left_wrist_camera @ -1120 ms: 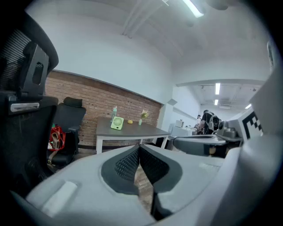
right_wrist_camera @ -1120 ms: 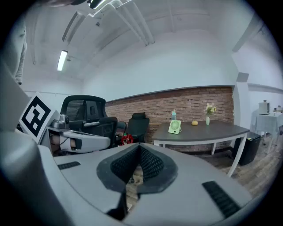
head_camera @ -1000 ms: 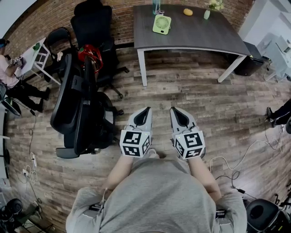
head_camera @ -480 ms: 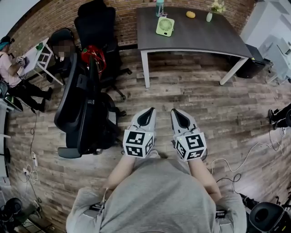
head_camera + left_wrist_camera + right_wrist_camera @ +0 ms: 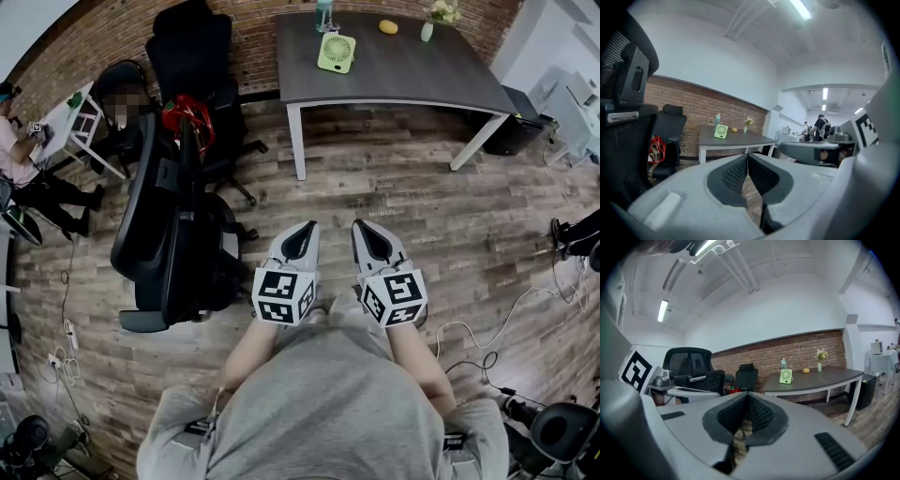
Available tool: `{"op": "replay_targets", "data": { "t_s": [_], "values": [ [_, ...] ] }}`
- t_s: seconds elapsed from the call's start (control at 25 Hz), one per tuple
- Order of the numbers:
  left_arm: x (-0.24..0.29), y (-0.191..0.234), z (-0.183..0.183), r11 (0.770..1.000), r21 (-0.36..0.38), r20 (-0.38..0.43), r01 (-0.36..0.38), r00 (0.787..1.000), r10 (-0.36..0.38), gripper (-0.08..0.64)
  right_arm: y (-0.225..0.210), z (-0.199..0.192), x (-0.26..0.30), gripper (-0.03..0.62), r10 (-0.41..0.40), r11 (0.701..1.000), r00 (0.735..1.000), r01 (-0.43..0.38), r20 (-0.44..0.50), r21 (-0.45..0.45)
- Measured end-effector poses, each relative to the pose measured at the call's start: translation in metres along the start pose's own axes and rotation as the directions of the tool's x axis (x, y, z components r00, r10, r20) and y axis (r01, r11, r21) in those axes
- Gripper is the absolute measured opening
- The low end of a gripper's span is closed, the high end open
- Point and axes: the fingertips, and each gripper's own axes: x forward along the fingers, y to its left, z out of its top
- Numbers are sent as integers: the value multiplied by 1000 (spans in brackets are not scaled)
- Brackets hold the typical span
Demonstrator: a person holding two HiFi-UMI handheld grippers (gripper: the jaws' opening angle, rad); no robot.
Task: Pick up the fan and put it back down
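A small light-green fan [image 5: 336, 52] stands upright on the dark grey table [image 5: 412, 70] far ahead, by the brick wall. The same fan [image 5: 721, 132] is small in the left gripper view, and the fan [image 5: 786, 376] is small in the right gripper view too. Both grippers are held close to the person's body, well short of the table. My left gripper [image 5: 306, 228] is shut with nothing in it, as is my right gripper [image 5: 358, 227]. In their own views the left gripper [image 5: 748, 156] and the right gripper [image 5: 747, 396] have their pads touching.
On the table also stand a bottle [image 5: 323, 13], an orange fruit [image 5: 388, 26] and a small vase with flowers [image 5: 428, 26]. Black office chairs [image 5: 164, 220] stand to the left on the wooden floor. A person [image 5: 23, 155] sits at far left. Cables [image 5: 506, 323] lie at right.
The head view has shifted slightly, so the table and fan sit a bit differently in the picture. Both grippers stay shut and in about the same place.
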Motion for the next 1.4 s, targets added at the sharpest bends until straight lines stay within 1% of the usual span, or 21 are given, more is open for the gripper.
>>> {"op": "replay_targets", "data": {
  "t_s": [0.16, 0.32, 0.6, 0.8, 1.0, 1.16, 1.28, 1.32, 1.4],
  "values": [
    [6, 2, 0, 1000, 5, -3, 3, 1000, -3, 20, -2, -3, 6, 2, 0, 1000, 1000, 0, -7, 0],
    [14, 12, 2, 1000, -1, 0, -17, 1000, 17, 20, -8, -4, 17, 2, 5, 1000, 1000, -5, -11, -3],
    [43, 35, 10, 999, -10, 5, -47, 999, 47, 20, -34, 3, 51, 2, 11, 1000, 1000, -11, 1, -2],
    [75, 51, 15, 998, -15, -1, -60, 998, 60, 21, -61, 7, 82, 2, 11, 1000, 1000, -11, 1, 5],
    [116, 69, 22, 996, -32, -3, -80, 997, 80, 21, -88, 15, 116, 2, 31, 999, 1000, -31, -1, -8],
    [149, 82, 37, 995, -39, 10, -92, 996, 93, 21, -113, 23, 144, 3, 30, 999, 999, -30, -13, -21],
    [171, 89, 49, 995, -46, 16, -85, 996, 86, 23, -131, 29, 162, 3, 36, 999, 999, -36, -27, -27],
    [178, 91, 53, 995, -47, 17, -84, 996, 85, 25, -136, 32, 167, 10, 40, 999, 999, -41, -31, -27],
    [191, 96, 62, 995, -48, 20, -90, 996, 92, 35, -146, 37, 179, 62, 54, 998, 998, -55, -37, -22]
  ]
}}
